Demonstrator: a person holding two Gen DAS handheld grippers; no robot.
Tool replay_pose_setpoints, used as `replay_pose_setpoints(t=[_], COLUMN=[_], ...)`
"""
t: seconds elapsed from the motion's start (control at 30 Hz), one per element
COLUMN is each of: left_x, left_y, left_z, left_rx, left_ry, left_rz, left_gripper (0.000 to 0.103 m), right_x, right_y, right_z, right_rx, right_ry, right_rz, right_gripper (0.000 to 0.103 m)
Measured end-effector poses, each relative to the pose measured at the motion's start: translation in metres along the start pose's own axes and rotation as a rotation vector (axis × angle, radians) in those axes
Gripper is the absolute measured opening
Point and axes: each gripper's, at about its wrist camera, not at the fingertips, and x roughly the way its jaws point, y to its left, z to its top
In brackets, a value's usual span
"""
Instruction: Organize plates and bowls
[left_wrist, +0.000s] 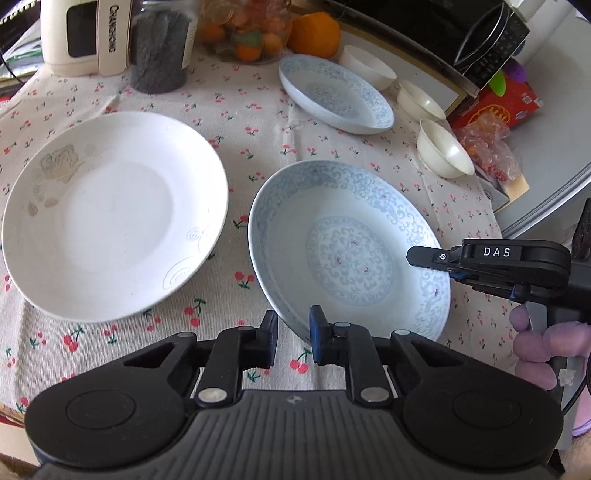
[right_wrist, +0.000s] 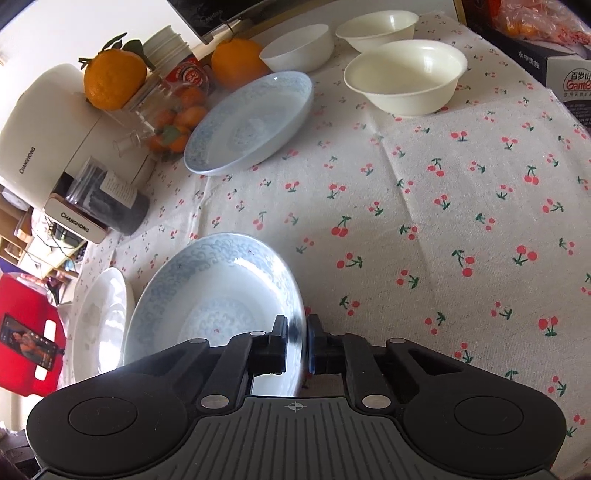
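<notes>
Since the near blue-patterned plate (left_wrist: 351, 254) is broad and shallow, it is gripped at two points on its rim: the left gripper (left_wrist: 293, 341) is closed on the near edge at the lower centre of the left wrist view, and the right gripper (right_wrist: 296, 343) is clamped on the rim at the lower centre of its own view. A two-handed lift is judged intended. The matching blue plate (left_wrist: 334, 94), at upper centre on the tabletop (left_wrist: 229, 110), is the likely stacking partner. The white plate (left_wrist: 110, 214) lies at left, and three white bowls (left_wrist: 443, 149) at upper right.

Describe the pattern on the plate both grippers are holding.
Pale blue scrollwork around the near plate, central medallion; clearest in left wrist view.
</notes>
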Motion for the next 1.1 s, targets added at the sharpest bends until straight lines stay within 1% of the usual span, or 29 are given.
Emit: replay_pose_setpoints(t=[0.13, 0.3, 0.4, 0.6, 0.77, 0.9, 1.0, 1.1], left_x=[-0.001, 0.001, 0.008, 0.023, 0.03, 0.036, 0.042, 0.047], left_y=[-0.003, -0.018, -0.026, -0.039, -0.048, -0.052, -0.053, -0.059], left_z=[0.007, 0.015, 0.021, 0.027, 0.031, 0.033, 0.033, 0.029], left_rx=[-0.004, 0.025, 0.023, 0.031, 0.046, 0.056, 0.06, 0.103], left_ry=[-0.034, -0.083, -0.089, -0.089, -0.107, -0.112, -0.097, -0.09], left_rz=[-0.002, 0.014, 0.011, 0.013, 0.018, 0.042, 0.07, 0.107], left_gripper=[0.017, 0.017, 0.017, 0.017, 0.017, 0.017, 0.016, 0.016], right_x=[-0.006, -0.008, -0.008, -0.007, -0.006, -0.001, 0.005, 0.006], right_y=[0.0, -0.004, -0.01, -0.02, -0.03, -0.033, -0.034, -0.034], right_z=[0.009, 0.02, 0.027, 0.036, 0.043, 0.045, 0.043, 0.042], right_rx=[0.001, 0.013, 0.046, 0.069, 0.099, 0.114, 0.109, 0.104], right_ry=[-0.03, -0.055, -0.059, -0.08, -0.092, -0.085, -0.075, -0.08], right_rz=[0.008, -0.02, -0.04, -0.088, -0.106, -0.117, -0.129, -0.128], right_gripper=[0.011, 0.011, 0.011, 0.011, 0.012, 0.012, 0.012, 0.012])
